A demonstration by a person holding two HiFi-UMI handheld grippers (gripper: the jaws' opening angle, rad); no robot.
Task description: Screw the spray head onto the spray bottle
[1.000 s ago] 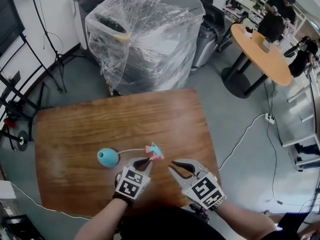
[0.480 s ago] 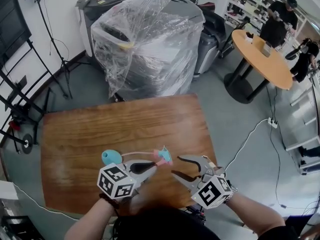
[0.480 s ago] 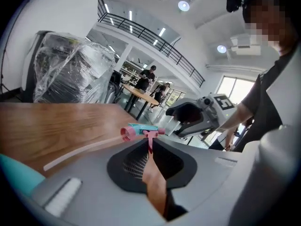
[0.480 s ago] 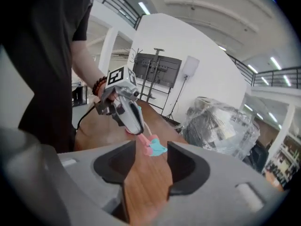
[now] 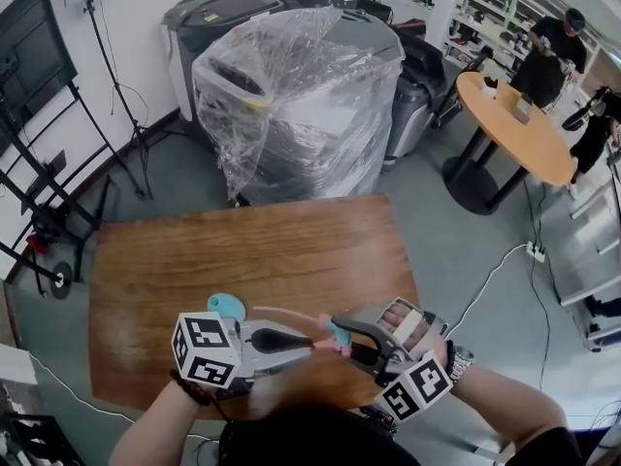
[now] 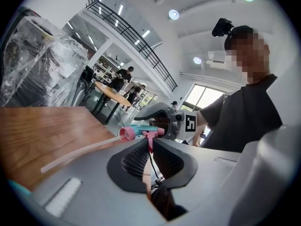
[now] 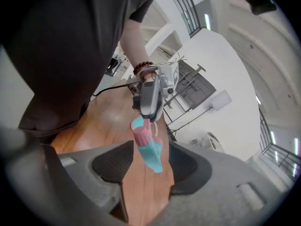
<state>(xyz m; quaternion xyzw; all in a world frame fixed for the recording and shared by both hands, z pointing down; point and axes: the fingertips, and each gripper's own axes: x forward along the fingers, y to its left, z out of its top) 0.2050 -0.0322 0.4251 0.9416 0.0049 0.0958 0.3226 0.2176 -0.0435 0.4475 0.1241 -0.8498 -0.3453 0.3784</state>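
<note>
Pinching the spray head (image 6: 138, 131) by its pink trigger (image 6: 149, 139) in closed left tongs (image 6: 149, 146), right tongs (image 7: 150, 166) just opening, jaws apart around it, spray bottle (image 5: 226, 306) on bench (image 5: 243, 250)

Bottle (image 5: 225, 305) half behind L tool (image 5: 316, 339)

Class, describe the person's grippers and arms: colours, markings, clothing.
The left gripper and right gripper have light grey shells, black textured pads and a white cube with black square markers each. The person wears a dark short-sleeved shirt, a beaded bracelet on the left wrist, a watch on the right.
</note>
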